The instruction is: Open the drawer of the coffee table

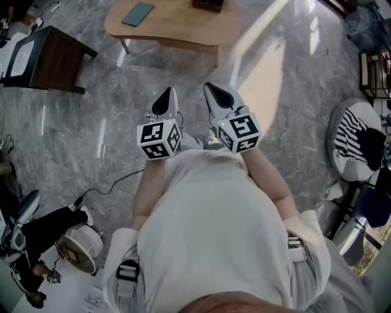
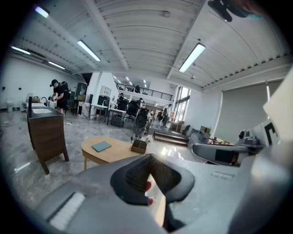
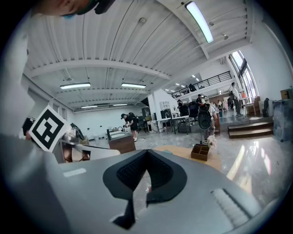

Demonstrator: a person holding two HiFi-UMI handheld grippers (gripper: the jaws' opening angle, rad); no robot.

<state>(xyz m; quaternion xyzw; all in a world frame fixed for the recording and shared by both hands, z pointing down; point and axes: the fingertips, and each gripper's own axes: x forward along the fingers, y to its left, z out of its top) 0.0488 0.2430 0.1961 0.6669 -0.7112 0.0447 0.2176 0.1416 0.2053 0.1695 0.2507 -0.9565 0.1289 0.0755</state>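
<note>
The oval wooden coffee table point(image 1: 183, 30) stands on the marble floor ahead of me, with a teal book point(image 1: 138, 13) and a brown organizer box point(image 1: 208, 5) on top. I see no drawer front from here. My left gripper point(image 1: 165, 98) and right gripper point(image 1: 217, 92) are held side by side at chest height, well short of the table, both shut with nothing between the jaws. The left gripper view shows the table point(image 2: 110, 153) beyond its shut tips point(image 2: 151, 157). In the right gripper view the table point(image 3: 183, 153) and box point(image 3: 200, 151) lie past the shut tips point(image 3: 146, 153).
A dark wooden cabinet point(image 1: 52, 61) stands left of the table. A round stool with a striped cloth point(image 1: 357, 140) is at the right. A white spool point(image 1: 79, 247) and a cable lie on the floor at lower left. People stand at desks far back.
</note>
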